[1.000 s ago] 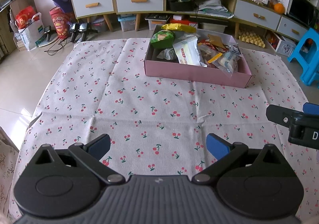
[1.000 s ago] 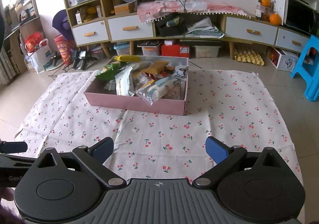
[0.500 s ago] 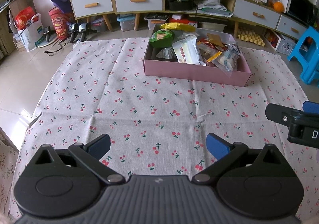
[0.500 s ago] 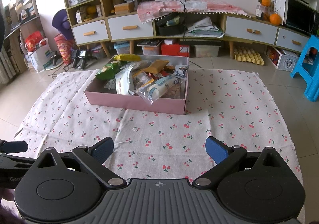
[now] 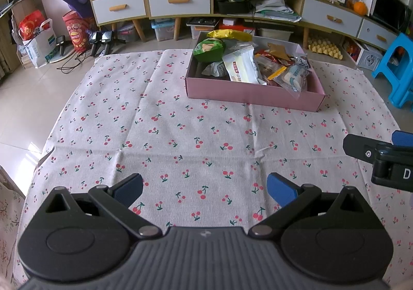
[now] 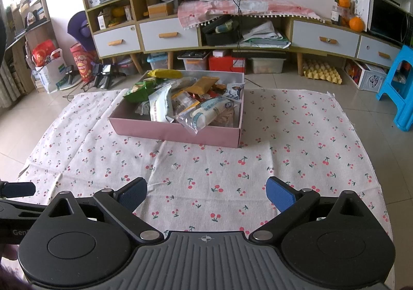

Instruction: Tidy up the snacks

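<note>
A pink box stands on the far part of a cherry-print cloth, heaped with several snack packets. Among them are a green bag, a white packet, a yellow packet and a clear bag hanging over the front wall. My left gripper hovers open over the near cloth, holding nothing. My right gripper is open and empty too, well short of the box. The right gripper's side shows in the left wrist view.
Behind the cloth runs a low cabinet with white drawers, storage bins and an egg tray under it. A blue stool stands at the right. Bags and cables lie on the tiled floor at the left.
The left wrist view has shifted slightly, with the box sitting a little further off and higher. The right gripper has barely moved. Both stay open.
</note>
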The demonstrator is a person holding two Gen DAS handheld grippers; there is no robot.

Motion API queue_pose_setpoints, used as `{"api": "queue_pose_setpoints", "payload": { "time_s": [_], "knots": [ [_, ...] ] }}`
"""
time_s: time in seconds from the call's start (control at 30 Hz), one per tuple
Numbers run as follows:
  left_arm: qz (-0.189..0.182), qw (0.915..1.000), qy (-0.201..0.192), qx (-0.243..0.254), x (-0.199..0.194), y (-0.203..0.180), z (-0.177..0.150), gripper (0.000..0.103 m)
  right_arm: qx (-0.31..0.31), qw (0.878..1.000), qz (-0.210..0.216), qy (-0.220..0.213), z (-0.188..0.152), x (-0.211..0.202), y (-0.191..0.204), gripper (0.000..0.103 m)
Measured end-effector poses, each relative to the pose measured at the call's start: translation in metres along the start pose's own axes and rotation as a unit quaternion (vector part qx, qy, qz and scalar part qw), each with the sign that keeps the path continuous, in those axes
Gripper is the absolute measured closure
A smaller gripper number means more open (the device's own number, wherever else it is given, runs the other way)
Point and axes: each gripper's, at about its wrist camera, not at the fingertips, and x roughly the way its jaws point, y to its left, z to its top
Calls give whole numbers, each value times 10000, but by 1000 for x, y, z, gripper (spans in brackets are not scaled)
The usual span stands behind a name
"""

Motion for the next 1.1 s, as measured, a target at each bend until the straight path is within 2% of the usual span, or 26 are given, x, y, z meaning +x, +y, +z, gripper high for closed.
{"api": "queue_pose_setpoints", "payload": {
  "time_s": [1.1],
  "knots": [
    [4, 10000, 11, 39, 3, 0, -4, 1, -28, 10000, 3, 58, -5, 4, 0, 3]
  ]
}}
